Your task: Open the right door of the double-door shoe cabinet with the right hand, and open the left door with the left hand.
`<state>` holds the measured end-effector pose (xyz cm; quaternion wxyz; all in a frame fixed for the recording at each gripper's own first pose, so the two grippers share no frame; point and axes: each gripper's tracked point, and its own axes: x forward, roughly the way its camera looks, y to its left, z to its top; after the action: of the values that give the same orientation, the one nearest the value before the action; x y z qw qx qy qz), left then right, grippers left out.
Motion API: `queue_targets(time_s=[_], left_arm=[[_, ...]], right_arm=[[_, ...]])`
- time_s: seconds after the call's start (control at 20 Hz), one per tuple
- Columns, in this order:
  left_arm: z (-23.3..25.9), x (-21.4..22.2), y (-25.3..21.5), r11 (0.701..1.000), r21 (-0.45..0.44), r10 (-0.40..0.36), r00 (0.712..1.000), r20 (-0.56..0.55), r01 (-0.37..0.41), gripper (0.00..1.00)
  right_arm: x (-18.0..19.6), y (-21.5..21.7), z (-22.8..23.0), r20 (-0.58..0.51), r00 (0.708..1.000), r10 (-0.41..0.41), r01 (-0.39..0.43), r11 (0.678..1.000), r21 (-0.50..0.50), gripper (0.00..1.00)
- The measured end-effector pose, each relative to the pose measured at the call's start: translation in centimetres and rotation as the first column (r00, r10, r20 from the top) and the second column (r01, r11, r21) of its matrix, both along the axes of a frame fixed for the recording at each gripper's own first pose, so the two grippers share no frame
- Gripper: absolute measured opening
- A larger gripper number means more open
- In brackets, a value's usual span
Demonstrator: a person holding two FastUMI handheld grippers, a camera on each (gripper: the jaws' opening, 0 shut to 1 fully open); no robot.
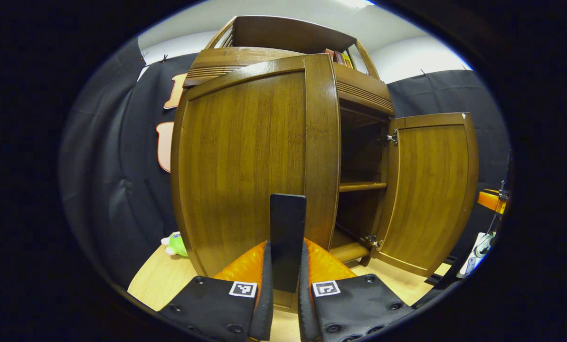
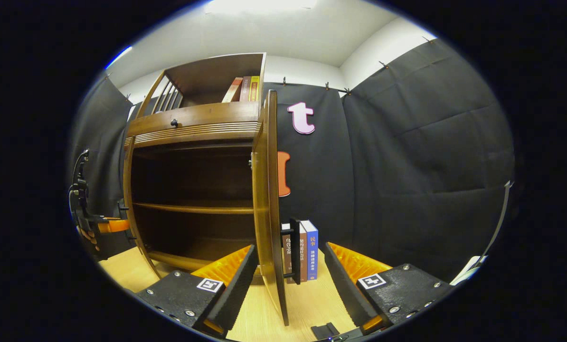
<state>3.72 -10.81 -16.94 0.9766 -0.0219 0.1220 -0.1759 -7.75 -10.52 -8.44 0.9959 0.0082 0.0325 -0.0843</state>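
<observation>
We take the shoe cabinet (image 2: 193,190) for a rigid wooden carcass, heavy enough to stay put on the table (image 2: 307,304) while its doors are worked, with books on its top shelf and a bare interior shelf (image 2: 193,207). In the left gripper view the left door (image 1: 245,161) is the big panel dead ahead, running from 10 to 1 o'clock above the fingers; we judge it a stiff, fairly light slab on hinges that swings with steady pull and little force, the varnish too slick to grip flat. Its dark upright handle (image 1: 287,240) is the place to hold, and the left gripper (image 1: 286,266) is pinching it, both fingers pressed on its sides at 6 o'clock. The right door (image 1: 428,190) stands swung wide at 3 o'clock in that view, hinges (image 1: 392,137) exposed. In the right gripper view this door comes edge-on (image 2: 270,199) straight up from 6 toward 12, rising between the fingers of the right gripper (image 2: 290,275), which stands spread and touches nothing; the door's own handle (image 2: 294,249) sits just right of the edge, between the jaws. The left gripper (image 2: 91,223) shows far off at 9 o'clock.
</observation>
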Motion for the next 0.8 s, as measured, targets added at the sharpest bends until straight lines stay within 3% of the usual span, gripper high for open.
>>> queue_targets(time_s=[0.05, 0.1, 0.75, 0.8], left_arm=[[0.2, -0.5, 0.6, 1.000, 0.003, 0.001, 1.000, -0.001, -0.001, 0.27], [0.5, -0.8, 1.1, 1.000, 0.005, 0.002, 1.000, -0.004, -0.002, 0.27], [1.7, -5.1, 8.8, 0.993, 0.047, 0.110, 0.994, 0.009, -0.110, 0.28], [1.6, -5.4, 9.7, 0.991, 0.065, 0.120, 0.993, 0.014, -0.120, 0.21]], right_arm=[[0.1, 0.2, 0.0, 0.002, 1.000, 0.003, -0.003, 1.000, 0.001, 0.88], [0.2, 0.5, 0.1, 0.002, 1.000, 0.006, -0.006, 1.000, -0.001, 0.99], [1.9, 5.5, 0.2, -0.005, 0.995, 0.098, -0.098, 0.995, -0.009, 0.99], [1.9, 5.9, 0.2, -0.005, 0.994, 0.105, -0.105, 0.994, -0.009, 0.99]])
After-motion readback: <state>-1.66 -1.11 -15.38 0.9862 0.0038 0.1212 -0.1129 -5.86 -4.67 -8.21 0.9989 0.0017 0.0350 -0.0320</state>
